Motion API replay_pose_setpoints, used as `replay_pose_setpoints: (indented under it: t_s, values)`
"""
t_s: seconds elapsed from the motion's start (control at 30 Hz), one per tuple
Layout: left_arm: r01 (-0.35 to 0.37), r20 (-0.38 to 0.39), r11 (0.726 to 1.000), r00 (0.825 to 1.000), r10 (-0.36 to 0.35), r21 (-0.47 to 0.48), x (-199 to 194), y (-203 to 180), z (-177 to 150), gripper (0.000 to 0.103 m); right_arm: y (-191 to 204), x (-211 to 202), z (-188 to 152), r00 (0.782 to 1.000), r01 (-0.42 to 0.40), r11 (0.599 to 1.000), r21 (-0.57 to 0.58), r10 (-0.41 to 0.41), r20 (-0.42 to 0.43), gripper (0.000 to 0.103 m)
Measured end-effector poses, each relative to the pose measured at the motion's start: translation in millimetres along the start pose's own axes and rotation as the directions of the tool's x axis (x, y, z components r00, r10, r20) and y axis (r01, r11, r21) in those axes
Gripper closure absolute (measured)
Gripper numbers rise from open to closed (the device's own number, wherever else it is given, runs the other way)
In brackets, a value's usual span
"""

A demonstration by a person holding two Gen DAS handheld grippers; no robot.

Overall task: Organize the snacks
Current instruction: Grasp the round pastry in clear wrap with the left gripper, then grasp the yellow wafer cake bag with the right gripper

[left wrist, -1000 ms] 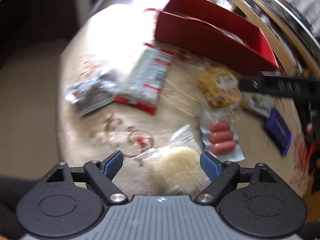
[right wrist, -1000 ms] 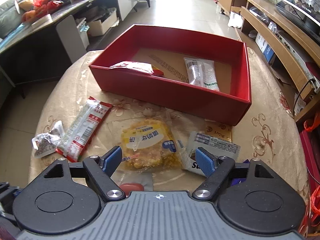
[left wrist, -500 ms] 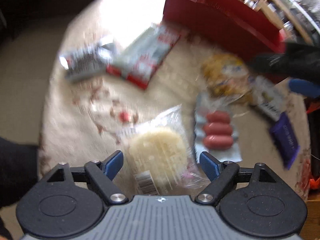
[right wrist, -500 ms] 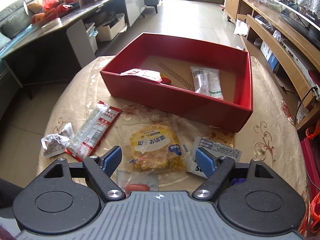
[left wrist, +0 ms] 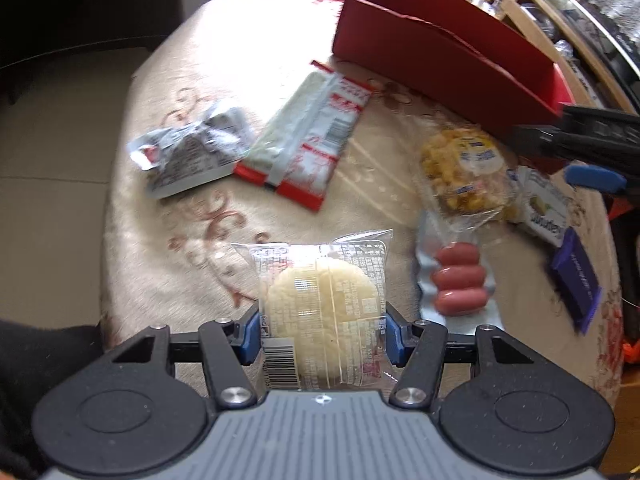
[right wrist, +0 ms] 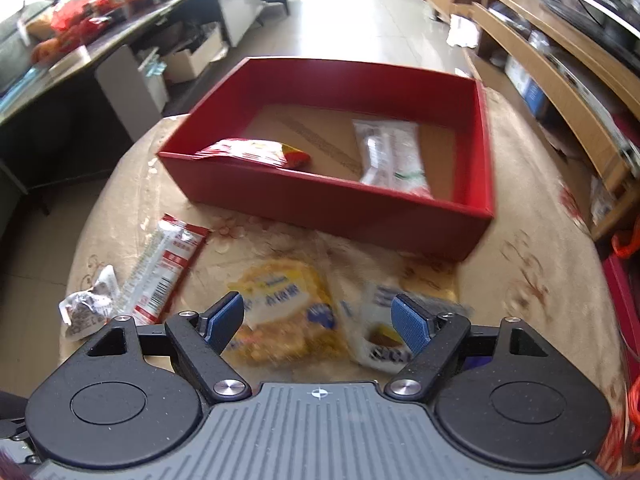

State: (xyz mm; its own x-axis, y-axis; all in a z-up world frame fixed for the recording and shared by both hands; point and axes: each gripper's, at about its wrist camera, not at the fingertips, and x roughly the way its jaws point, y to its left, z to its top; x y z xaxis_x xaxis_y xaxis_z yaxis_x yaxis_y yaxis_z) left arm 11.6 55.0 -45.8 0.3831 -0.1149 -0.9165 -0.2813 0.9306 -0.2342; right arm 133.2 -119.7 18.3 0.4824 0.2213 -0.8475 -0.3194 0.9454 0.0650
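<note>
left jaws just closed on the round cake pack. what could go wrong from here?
1. The left gripper has just been closing on the wrapped round cake; its pads press the clear wrapper's sides, so the soft cake may get crushed or the film may slip on lifting.
2. The sausage pack lies just beside it and could get dragged.
3. The red box sits past other packets; the open right gripper hovers over the corn pack in between.
</note>
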Motion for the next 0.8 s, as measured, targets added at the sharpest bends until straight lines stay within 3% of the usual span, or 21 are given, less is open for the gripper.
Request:
replay_pose_setpoints:
  t_s: [0.27,0.37,0.4,0.5,0.57,0.7,0.8]
  values:
    - [0.043,-0.021,0.998,0.999,-0.042,0.043,4.0,3.7,4.7,0.05,28.2,49.0,6.8,0.994,-0.012,0.989,-0.147,-0.004,-0.11,0.013]
    - [0.036,-0.018,0.997,0.999,-0.035,0.063,4.8,1.5,5.4,0.05,30.6,68.3,3.4,0.991,0.008,0.985,-0.172,-0.032,-0.134,0.001]
    - [0.036,-0.018,0.997,0.999,-0.034,0.069,4.0,1.2,4.9,0.05,30.8,72.0,3.4,0.99,0.013,0.985,-0.174,-0.036,-0.134,0.002]
    - [0.042,-0.023,0.997,0.999,-0.041,0.069,4.3,2.0,5.8,0.05,29.8,74.6,4.7,0.988,-0.017,0.993,-0.115,-0.001,-0.152,0.006]
    - [0.05,-0.027,0.997,0.998,-0.049,0.063,4.5,3.2,6.9,0.049,37.7,69.3,3.6,0.99,-0.009,0.989,-0.151,-0.013,-0.144,0.009]
    - [0.045,-0.022,0.996,0.999,-0.043,0.075,4.5,2.6,5.6,0.049,45.6,70.0,-4.6,0.981,-0.051,0.982,-0.183,0.014,-0.196,0.0]
    - [0.04,-0.022,0.996,0.999,-0.038,0.082,5.0,1.7,5.6,0.047,52.0,76.7,-9.1,0.981,-0.026,0.977,-0.213,-0.016,-0.195,0.0]
